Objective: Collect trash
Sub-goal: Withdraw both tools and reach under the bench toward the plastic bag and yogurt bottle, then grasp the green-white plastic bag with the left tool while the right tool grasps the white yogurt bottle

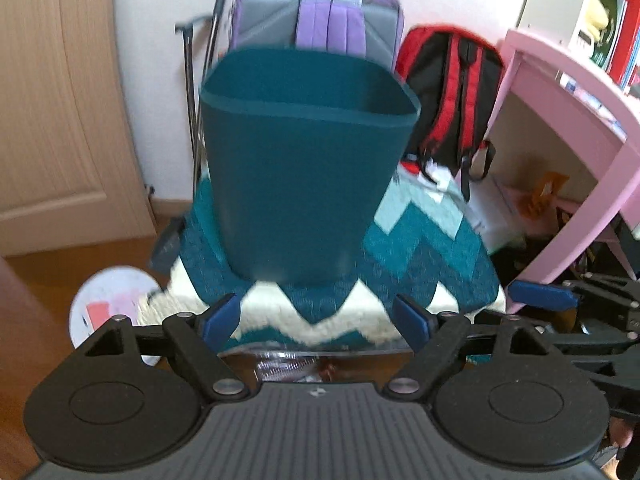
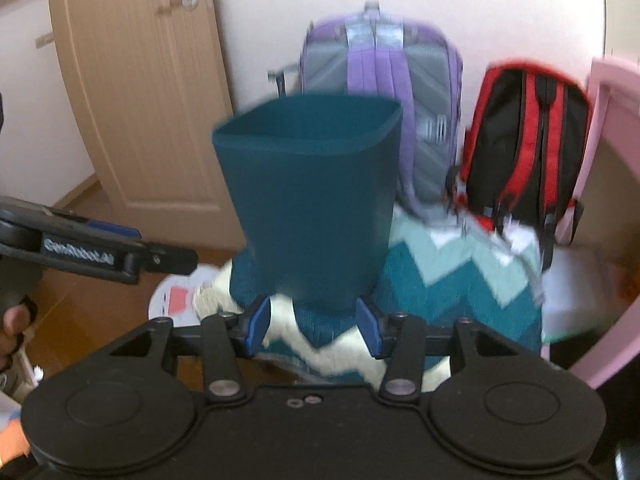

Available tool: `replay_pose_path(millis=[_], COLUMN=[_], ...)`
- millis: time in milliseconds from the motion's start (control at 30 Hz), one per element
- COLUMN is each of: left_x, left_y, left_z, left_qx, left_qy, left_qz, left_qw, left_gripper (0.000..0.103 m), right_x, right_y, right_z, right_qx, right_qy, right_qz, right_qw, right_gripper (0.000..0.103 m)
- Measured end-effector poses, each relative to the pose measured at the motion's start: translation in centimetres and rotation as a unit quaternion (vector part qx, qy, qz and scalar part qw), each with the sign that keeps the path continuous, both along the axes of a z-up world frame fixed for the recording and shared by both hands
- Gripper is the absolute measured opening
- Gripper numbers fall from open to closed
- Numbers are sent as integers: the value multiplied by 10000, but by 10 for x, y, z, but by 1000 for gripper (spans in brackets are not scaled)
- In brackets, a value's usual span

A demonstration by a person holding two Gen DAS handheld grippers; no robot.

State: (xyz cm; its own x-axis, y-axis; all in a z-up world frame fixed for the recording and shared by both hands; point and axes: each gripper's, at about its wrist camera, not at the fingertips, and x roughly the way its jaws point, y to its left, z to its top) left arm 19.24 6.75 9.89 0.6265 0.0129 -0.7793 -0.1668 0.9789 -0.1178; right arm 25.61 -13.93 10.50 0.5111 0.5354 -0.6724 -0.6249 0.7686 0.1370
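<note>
A: Where is the bin?

B: The teal bin (image 1: 304, 176) stands upright on a zigzag rug (image 1: 432, 248) of teal, pale green and cream; the rug lies on a wooden floor (image 1: 48, 280); behind the bin a purple backpack (image 1: 320, 20) and a red and black backpack (image 1: 452, 92) lean at the white wall; a pink bench (image 1: 568, 120) stands to the right, a pale wooden door (image 2: 140, 100) to the left.

A: And the hand-held grippers?

B: The left hand-held gripper (image 1: 320, 320) has its blue pads wide apart, nothing between them, short of the bin's base; the right hand-held gripper (image 2: 314, 326) also stands open and empty, its pads either side of the bin's foot in its own view, though whether they touch it I cannot tell.

A: Any trash in sight?

B: A round white disc (image 1: 112, 304) with a pink patch lies on the floor just left of the rug; both views are blurred, so I cannot say what it is.
</note>
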Motion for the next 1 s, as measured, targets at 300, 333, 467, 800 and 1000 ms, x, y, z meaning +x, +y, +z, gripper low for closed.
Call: replay_pose_path(millis=[300, 333, 467, 800, 1000], left_x=[19, 20, 36, 72, 91], left_y=[10, 12, 18, 17, 16], left_z=[-126, -140, -203, -336, -401], left_qx=[-194, -210, -186, 5, 240], left_qy=[580, 667, 1156, 2092, 2468], left_qz=[22, 59, 171, -288, -636], left_qw=[9981, 9975, 9930, 9775, 9667], left_gripper=[100, 100, 100, 100, 100], right_x=[7, 10, 22, 39, 47], right_y=[1, 2, 2, 3, -5], right_z=[-133, -149, -213, -363, -441], right_qx=[-384, -425, -589, -819, -463], right_qy=[1117, 1284, 1941, 3537, 4342], right_qz=[-239, -309, -677, -1699, -2706], right_qw=[9927, 9903, 9769, 9161, 8580], right_gripper=[48, 48, 48, 48, 48])
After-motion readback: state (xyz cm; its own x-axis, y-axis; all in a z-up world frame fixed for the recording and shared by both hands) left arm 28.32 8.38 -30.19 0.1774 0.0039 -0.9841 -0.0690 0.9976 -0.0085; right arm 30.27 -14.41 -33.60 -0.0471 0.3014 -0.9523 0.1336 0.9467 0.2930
